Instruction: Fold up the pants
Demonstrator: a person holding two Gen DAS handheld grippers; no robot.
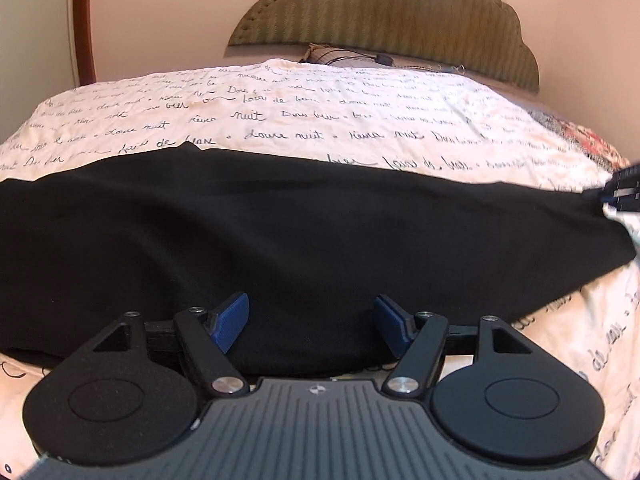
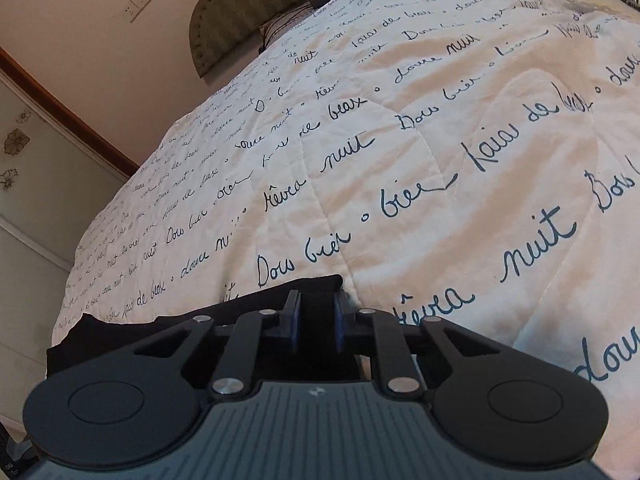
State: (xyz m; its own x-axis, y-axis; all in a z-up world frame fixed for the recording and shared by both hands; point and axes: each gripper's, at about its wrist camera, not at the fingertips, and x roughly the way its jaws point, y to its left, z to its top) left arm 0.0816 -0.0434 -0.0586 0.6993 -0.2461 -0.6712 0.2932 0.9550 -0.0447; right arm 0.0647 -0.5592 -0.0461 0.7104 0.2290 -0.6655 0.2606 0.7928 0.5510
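- Pants (image 1: pixel 304 232), black, lie flat across the bed's near edge on a script-printed quilt (image 1: pixel 280 120).
- Left hand-held gripper (image 1: pixel 312 320) released, blue pads above the cloth.
- Right hand-held gripper (image 2: pixel 316 316) clenched on a pants corner.
- Only the left view shows the headboard (image 1: pixel 384 12) whole.

Home bedroom. Bed (image 1: pixel 500 128) under cream quilt (image 2: pixel 400 152) printed with cursive French script; padded olive headboard (image 1: pixel 384 12) with scalloped top against plain wall; wall switch plate (image 2: pixel 138 5); wood-trimmed panel with flower decals (image 2: pixel 16 142) at side.
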